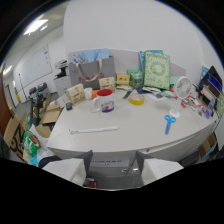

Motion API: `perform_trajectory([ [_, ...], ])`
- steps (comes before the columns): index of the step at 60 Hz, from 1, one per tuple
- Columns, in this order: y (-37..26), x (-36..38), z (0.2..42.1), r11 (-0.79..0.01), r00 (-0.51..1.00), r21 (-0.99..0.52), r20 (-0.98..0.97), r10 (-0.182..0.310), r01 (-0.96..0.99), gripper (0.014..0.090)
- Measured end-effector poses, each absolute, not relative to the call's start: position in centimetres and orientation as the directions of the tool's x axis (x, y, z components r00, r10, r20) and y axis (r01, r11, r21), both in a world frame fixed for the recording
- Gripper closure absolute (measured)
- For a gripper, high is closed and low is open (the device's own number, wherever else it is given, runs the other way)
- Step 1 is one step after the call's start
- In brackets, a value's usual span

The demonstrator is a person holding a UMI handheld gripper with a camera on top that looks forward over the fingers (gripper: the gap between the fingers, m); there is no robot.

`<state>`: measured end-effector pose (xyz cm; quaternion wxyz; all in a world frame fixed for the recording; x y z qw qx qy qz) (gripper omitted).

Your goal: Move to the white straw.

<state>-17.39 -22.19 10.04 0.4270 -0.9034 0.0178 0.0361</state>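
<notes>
since the straw [93, 130] lies flat on the table [135, 132] well ahead, the gripper [114, 161] is held back, spread and unloaded.

We see an office or workroom: a wide white table [145, 127] stands before a plain white wall [130, 25], crowded along its far edge with a green patterned box [157, 70], a grey paper bag [92, 72] and a red-rimmed white mug [103, 101]. Beyond it hang a whiteboard [35, 65] and bright ceiling lights [37, 25], with brown cardboard boxes [50, 114] on the floor.
</notes>
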Motion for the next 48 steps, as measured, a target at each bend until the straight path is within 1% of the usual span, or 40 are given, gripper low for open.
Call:
perform_trajectory([
  [11,-21.9,-21.7,9.1,-0.635,0.995,-0.771,-0.090,0.035,-0.048,0.0201],
  [17,-20.9,-22.8,8.7,-0.634,0.996,-0.772,-0.080,0.041,-0.035,0.0200],
  [25,-18.9,-23.6,7.7,-0.627,0.997,-0.779,-0.065,0.032,-0.030,0.0202],
  [35,-16.2,-24.3,5.8,-0.640,0.998,-0.768,-0.052,0.038,-0.016,0.0204],
  [48,-12.7,-24.4,3.2,-0.642,0.999,-0.767,-0.031,0.031,-0.004,0.0204],
])
